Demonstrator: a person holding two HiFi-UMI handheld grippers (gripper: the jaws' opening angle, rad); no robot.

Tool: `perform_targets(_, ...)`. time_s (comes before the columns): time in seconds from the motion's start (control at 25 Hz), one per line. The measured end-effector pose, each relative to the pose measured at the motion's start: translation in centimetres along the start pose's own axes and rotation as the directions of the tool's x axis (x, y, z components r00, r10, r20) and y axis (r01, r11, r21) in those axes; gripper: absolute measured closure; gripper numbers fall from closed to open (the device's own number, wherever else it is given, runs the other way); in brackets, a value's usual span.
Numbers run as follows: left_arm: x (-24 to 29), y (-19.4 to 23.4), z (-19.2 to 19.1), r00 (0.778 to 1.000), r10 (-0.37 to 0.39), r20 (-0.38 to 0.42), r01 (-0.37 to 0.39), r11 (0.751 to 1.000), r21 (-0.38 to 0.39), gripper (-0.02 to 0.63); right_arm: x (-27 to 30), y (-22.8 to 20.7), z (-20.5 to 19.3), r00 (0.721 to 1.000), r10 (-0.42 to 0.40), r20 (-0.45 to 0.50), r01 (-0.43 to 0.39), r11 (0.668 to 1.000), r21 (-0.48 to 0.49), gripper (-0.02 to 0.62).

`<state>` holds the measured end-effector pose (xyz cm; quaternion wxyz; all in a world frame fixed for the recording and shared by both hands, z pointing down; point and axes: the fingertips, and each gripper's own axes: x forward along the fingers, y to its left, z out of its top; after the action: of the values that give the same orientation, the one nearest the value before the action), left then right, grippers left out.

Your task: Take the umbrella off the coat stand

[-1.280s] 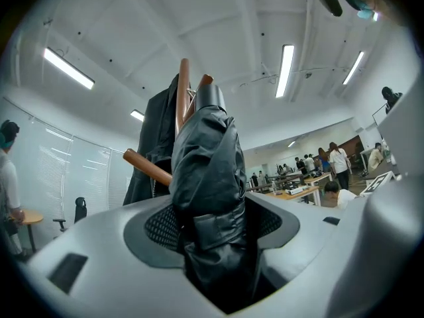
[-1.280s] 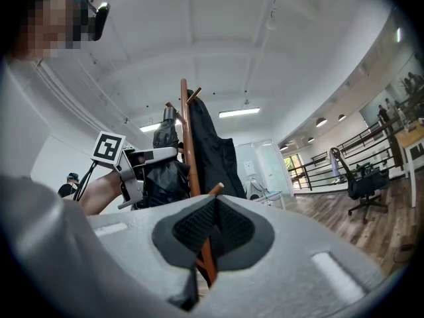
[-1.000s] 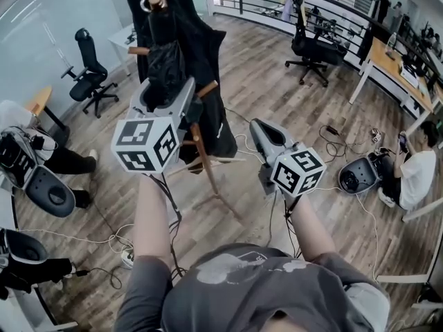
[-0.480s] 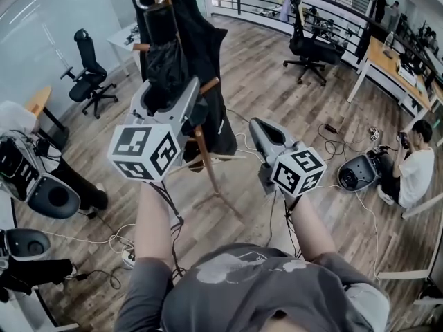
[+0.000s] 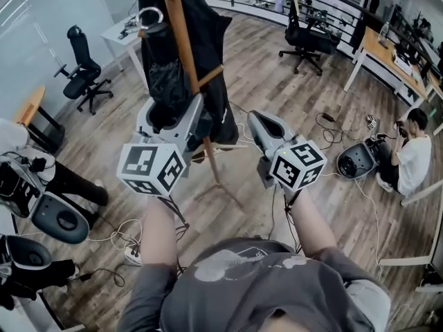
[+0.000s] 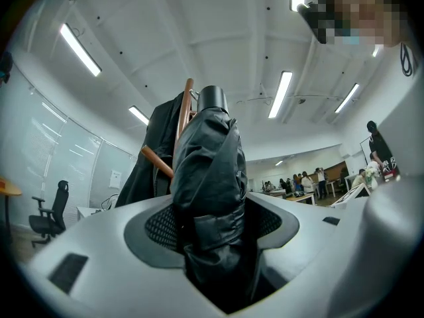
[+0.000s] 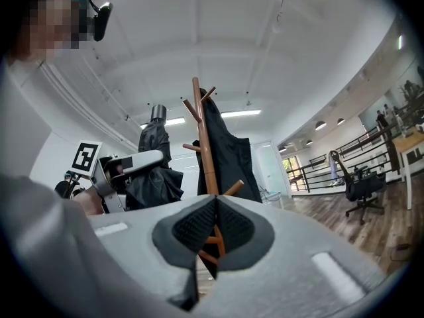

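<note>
A black folded umbrella [image 5: 165, 75] stands upright with its ring handle on top, and my left gripper [image 5: 169, 113] is shut on its lower part. In the left gripper view the umbrella [image 6: 209, 177] fills the gap between the jaws of the left gripper [image 6: 212, 224]. The wooden coat stand [image 5: 181, 26] rises just right of it, with a black coat [image 5: 211, 40] hanging on it. In the right gripper view the umbrella [image 7: 154, 158] sits left of the coat stand [image 7: 204, 144], with a gap between them. My right gripper [image 5: 257, 120] is shut on nothing and faces the stand's pole.
Office chairs [image 5: 82, 71] [image 5: 304, 37] stand on the wooden floor. Cables [image 5: 124, 237] trail round the stand's legs. A person [image 5: 412, 161] sits at the right beside a round device [image 5: 354, 163]. Desks [image 5: 387, 54] and a railing line the far right.
My left gripper has drawn the umbrella down and to the left, away from the stand's pole. The right gripper has shifted slightly.
</note>
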<state>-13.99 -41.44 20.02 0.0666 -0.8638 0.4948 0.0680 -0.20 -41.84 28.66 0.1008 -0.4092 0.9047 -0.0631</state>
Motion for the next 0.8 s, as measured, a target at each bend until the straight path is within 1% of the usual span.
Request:
perform_targets(0.28, -2.0, 0.9, -3.0, 0.999, -0.023, -0.033, 0.022, 1.0, -0.02, 0.325, -0.3, 1.0, -1.7, 0.999, -0.046, -0.009, 0.046, 0.999, 0.01, 0.597)
perform_targets(0.52, -4.8, 4.6, -6.2, 0.995, -0.069, -0.074, 0.066, 0.997, -0.047, 0.327, 1.2, 3.8, -4.9, 0.994, -0.101, -0.043, 0.102, 0.995, 0.018, 0.597)
perform_targets(0.68, -5.4, 5.8, -7.8, 0.994, -0.07, -0.087, 0.064, 0.995, -0.076, 0.327, 1.1, 4.0, -6.2, 0.991, -0.122, -0.063, 0.124, 0.992, 0.025, 0.597)
perform_targets(0.8, -5.3, 5.8, -8.7, 0.994, -0.07, -0.086, 0.062, 0.994, -0.094, 0.327, 0.9, 3.4, -6.5, 0.99, -0.127, -0.065, 0.128, 0.991, 0.023, 0.597)
